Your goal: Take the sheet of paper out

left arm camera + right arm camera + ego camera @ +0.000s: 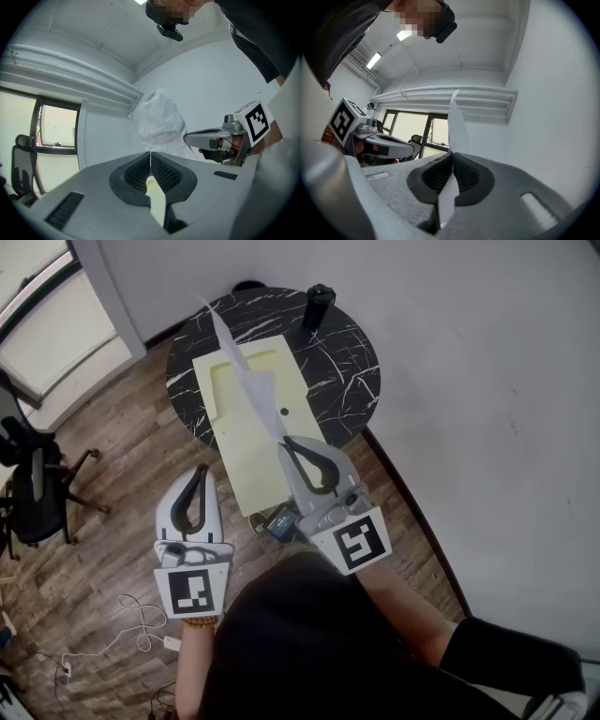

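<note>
A white sheet of paper is pinched at its near corner by my right gripper, which is shut on it and holds it up above a pale yellow folder. In the right gripper view the paper rises past the closed pads and also runs down between them. My left gripper hangs left of the folder, over the floor, with its jaws shut and nothing between them. From the left gripper view, the crumpled paper and the right gripper show beyond the closed left gripper.
The folder lies on a round black marble table and overhangs its near edge. A black cylinder stands at the table's back. An office chair is at the left, cables lie on the wood floor, and a white wall is on the right.
</note>
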Action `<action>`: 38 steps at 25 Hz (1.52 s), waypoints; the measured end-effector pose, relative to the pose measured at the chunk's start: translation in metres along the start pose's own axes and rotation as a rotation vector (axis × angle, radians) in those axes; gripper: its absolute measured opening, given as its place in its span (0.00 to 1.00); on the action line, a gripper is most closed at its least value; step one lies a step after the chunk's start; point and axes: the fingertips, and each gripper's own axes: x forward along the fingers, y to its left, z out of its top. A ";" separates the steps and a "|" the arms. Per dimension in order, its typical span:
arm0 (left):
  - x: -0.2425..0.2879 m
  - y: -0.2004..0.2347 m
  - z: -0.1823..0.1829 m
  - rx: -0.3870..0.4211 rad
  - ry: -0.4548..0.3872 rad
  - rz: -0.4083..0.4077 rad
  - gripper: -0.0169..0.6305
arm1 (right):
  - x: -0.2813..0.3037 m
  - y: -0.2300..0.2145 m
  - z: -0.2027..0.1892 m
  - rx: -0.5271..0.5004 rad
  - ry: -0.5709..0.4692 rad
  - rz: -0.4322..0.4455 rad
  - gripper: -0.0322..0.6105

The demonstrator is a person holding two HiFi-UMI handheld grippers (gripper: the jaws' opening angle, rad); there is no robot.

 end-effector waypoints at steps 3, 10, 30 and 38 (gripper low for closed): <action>0.002 -0.001 -0.002 -0.002 0.000 -0.001 0.04 | 0.000 -0.002 -0.002 0.000 -0.001 -0.003 0.05; 0.006 0.000 -0.006 -0.007 0.008 -0.005 0.04 | 0.001 -0.006 -0.010 0.004 0.014 -0.010 0.05; 0.022 0.005 -0.024 -0.027 0.047 -0.008 0.04 | 0.015 -0.017 -0.035 0.019 0.057 -0.011 0.05; 0.026 0.007 -0.030 -0.032 0.067 -0.004 0.04 | 0.019 -0.019 -0.041 0.031 0.062 -0.007 0.05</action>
